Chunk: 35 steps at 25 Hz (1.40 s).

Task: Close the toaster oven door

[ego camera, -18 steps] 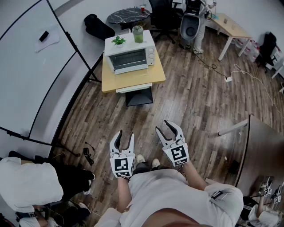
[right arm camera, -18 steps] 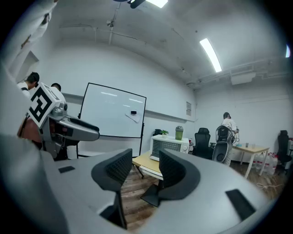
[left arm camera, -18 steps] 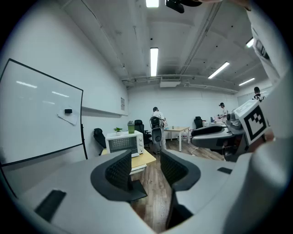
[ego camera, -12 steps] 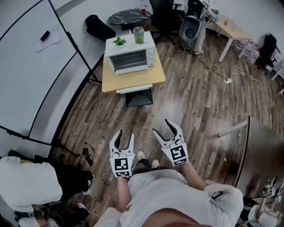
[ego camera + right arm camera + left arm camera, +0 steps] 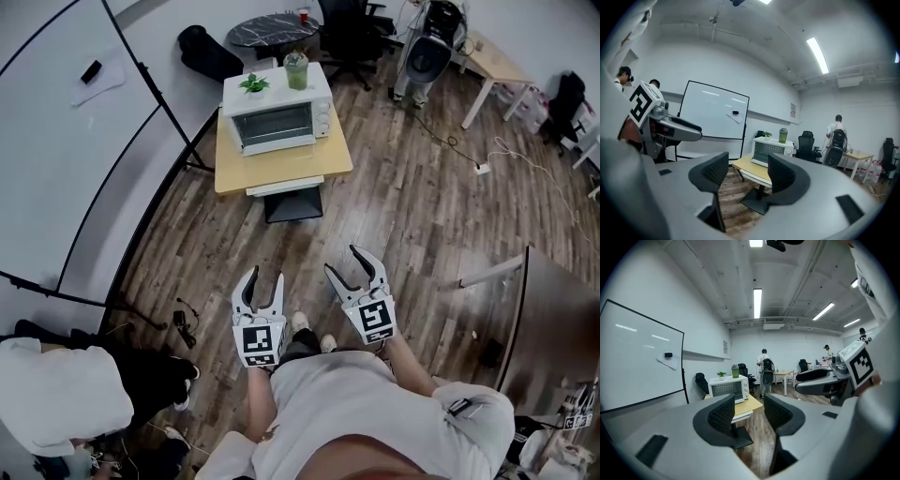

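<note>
The white toaster oven stands on a small yellow table far ahead of me across the wood floor. Its glass door stands upright against the front. It also shows in the left gripper view as the toaster oven and in the right gripper view as the toaster oven. My left gripper and right gripper hang side by side in front of my body, well short of the table. Both point roughly level. A gap shows between each pair of pads, narrower on the left, with nothing held.
A green cup and a small plant sit on top of the oven. A whiteboard on a stand lines the left side. A crouching person is at lower left. A dark desk is at right, and office chairs stand behind.
The view has shifted slightly. Both grippers keep about the same place in front of the body, and nothing was taken hold of.
</note>
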Each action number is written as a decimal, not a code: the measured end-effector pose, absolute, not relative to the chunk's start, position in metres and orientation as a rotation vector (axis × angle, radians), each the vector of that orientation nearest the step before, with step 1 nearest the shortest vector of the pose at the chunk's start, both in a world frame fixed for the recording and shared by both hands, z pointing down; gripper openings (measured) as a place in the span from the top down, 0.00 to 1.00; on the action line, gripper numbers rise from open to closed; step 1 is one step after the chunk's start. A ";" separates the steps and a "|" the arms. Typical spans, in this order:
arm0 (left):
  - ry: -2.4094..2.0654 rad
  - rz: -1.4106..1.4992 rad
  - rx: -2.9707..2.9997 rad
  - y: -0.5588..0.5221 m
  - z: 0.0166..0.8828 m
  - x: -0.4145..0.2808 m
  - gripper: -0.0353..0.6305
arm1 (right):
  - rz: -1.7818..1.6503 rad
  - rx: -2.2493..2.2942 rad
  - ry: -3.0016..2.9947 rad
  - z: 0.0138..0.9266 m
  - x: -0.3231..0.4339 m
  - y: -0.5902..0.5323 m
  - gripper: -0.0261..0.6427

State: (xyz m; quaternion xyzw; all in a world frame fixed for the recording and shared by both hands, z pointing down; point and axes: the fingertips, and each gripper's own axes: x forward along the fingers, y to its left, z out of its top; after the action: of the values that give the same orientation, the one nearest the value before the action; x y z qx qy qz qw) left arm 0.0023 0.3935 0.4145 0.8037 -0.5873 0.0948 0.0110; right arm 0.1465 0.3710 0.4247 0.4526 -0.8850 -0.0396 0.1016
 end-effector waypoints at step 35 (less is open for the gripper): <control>-1.674 0.290 2.639 0.232 0.417 -0.072 0.67 | -0.122 1.433 -2.498 0.425 0.067 0.232 0.61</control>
State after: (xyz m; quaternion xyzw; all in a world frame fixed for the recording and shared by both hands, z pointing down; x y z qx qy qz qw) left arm -0.0723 0.2318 0.4165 0.8409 -0.5333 0.0924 0.0014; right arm 0.0670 0.2318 0.4252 0.4930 -0.8594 -0.0419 0.1289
